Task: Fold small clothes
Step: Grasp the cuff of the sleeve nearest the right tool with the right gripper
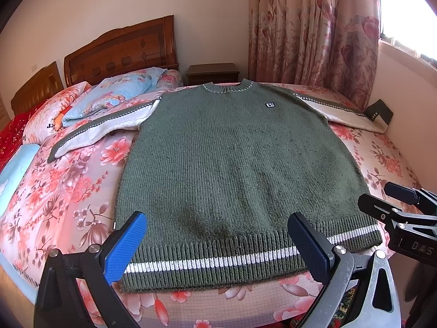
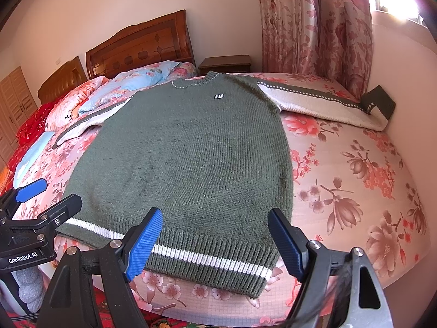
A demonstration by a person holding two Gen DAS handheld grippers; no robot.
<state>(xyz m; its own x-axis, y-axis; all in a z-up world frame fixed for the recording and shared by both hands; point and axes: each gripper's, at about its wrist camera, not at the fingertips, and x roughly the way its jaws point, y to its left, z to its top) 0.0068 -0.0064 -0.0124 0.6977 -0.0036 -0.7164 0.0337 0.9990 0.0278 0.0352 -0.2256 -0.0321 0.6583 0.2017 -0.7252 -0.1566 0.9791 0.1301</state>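
A green knit sweater (image 1: 232,158) lies flat, front up, on the bed, with its white-striped hem nearest me and its neck far. It also shows in the right wrist view (image 2: 188,158). Both white sleeves are spread out: one to the left (image 1: 109,125), one to the right (image 2: 322,104) with its cuff against the wall. My left gripper (image 1: 218,243) is open and empty, just above the hem's middle. My right gripper (image 2: 215,243) is open and empty, above the hem's right part. Each gripper appears at the edge of the other's view.
The bed has a pink floral sheet (image 2: 355,191). Folded floral quilts and pillows (image 1: 109,95) lie at the far left by a wooden headboard (image 1: 123,52). A dark nightstand (image 1: 213,73) and floral curtains (image 1: 314,35) stand behind. A wall runs along the bed's right side.
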